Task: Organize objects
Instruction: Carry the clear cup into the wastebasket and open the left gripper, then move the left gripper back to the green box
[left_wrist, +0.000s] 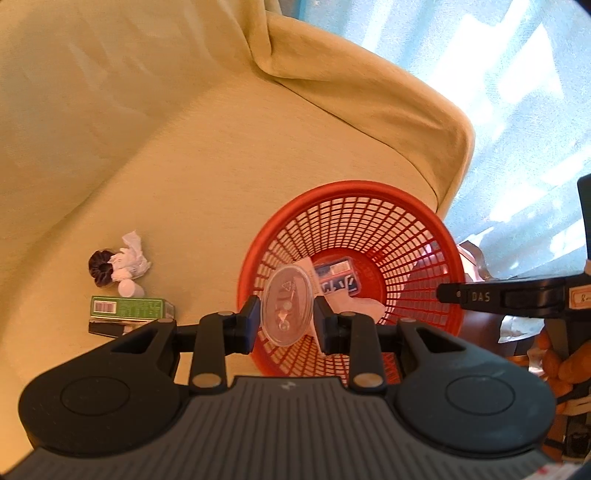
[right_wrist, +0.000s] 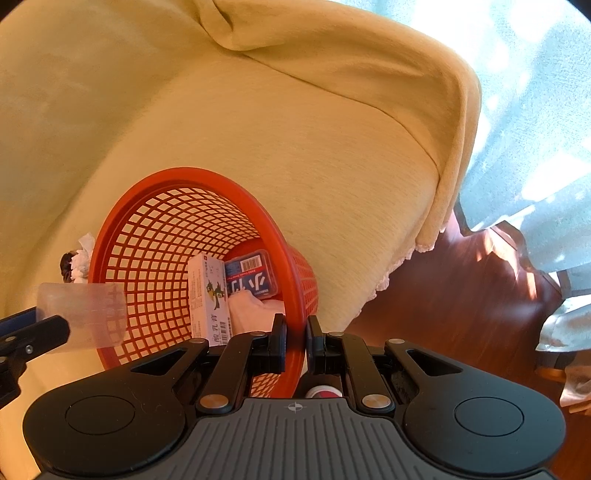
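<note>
The left gripper (left_wrist: 285, 317) has its jaws pinched on a clear plastic cup (left_wrist: 287, 305), held sideways with its base toward the camera, in the air at the mouth of the red basket (left_wrist: 436, 236). The basket is tipped toward that cup, and the right gripper (right_wrist: 295, 341) has its jaws pressed on the basket's rim (right_wrist: 295, 332), one finger inside and one outside. The cup looks thin-walled and very light, so it likely flexes under pressure and could squirt out if squeezed hard; a hold across its body near the stiffer base seems safest. The basket is a rigid lattice, light too, and the rim is its firmest place to grip. Already inside lie a blue card pack (right_wrist: 252, 275), a white box (right_wrist: 208, 299) and some crumpled white paper (right_wrist: 255, 310). On the yellow sofa cover (left_wrist: 166, 147), well apart from the basket, remain a green box (left_wrist: 129, 307), a small white bottle (left_wrist: 130, 288), a dark scrunchie (left_wrist: 100, 267) and a wad of tissue (left_wrist: 131, 258): soft, light things, while the bottle may roll.
</note>
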